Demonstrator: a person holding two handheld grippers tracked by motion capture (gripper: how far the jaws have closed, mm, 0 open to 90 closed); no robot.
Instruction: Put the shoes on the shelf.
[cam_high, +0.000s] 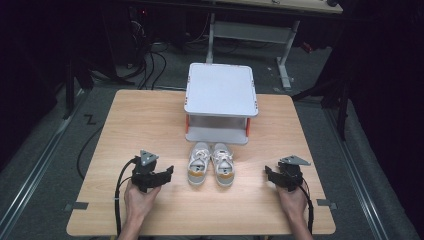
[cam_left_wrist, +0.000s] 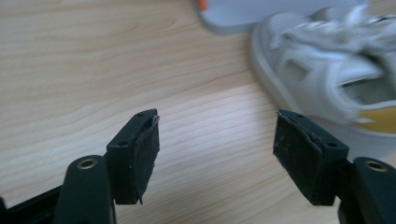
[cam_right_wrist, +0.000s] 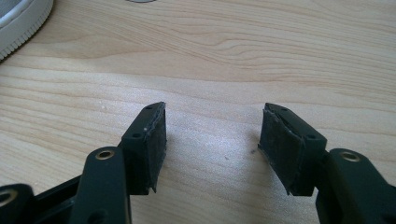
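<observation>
A pair of white shoes (cam_high: 211, 163) with tan heel patches stands side by side near the middle of the wooden table (cam_high: 135, 125), toes pointing to the far side, heels toward the person. The two shoes touch or nearly touch along their inner sides. Just beyond their toes stands a small grey two-level rack (cam_high: 220, 102) with orange posts – its lower shelf opens toward the shoes, its flat top is bare.

To the left of the pair, near but apart, the left tool (cam_high: 169, 172) is held in the person's left hand (cam_high: 140, 199), its tips aimed toward the left shoe. In the left gripper view the left tool (cam_left_wrist: 217, 156) has its jaws spread, bare table between them, and the left shoe (cam_left_wrist: 327, 70) lies blurred ahead and to the right.

To the right of the pair, a little farther off, the right tool (cam_high: 269, 173) sits in the right hand (cam_high: 292, 200) – jaws also spread wide, with wood grain alone between them in the right gripper view (cam_right_wrist: 212, 140). A shoe sole's edge (cam_right_wrist: 23, 21) shows at that view's upper left.
</observation>
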